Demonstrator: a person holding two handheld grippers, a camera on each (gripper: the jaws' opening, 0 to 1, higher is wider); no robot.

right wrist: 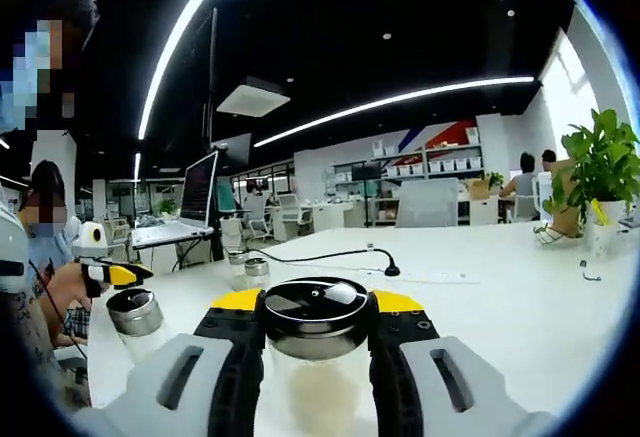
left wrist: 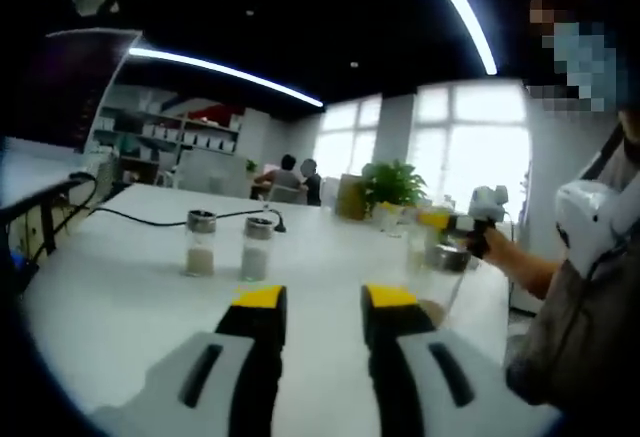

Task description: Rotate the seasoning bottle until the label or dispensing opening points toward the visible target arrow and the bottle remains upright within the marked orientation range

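Glass and chrome sit between the jaws in the right gripper view: the right gripper (right wrist: 317, 342) is clamped on a seasoning bottle (right wrist: 316, 357), its yellow-tipped jaws pressed against both sides just under the shiny metal cap, and pale grains show inside. The bottle stands upright on the white table (right wrist: 500, 287). A second capped bottle (right wrist: 137, 319) stands near, to the left, and two more small shakers (right wrist: 246, 269) are farther away, beside a black cable (right wrist: 320, 254). A laptop (right wrist: 190, 202) stands far left and a green plant (right wrist: 600, 172) far right.

The left gripper view gives what the other cannot — the right gripper from the outside, held in the person's hand (left wrist: 492, 247) at the right edge, with the clear bottle below it. Here the left gripper (left wrist: 324, 302) hangs above the bare table with its jaws apart, nothing between them. Two shakers (left wrist: 228, 245) with pale contents stand side by side beyond it, upright, and two seated people (left wrist: 290, 179) show far off by the windows. I cannot make out an arrow mark on the table.
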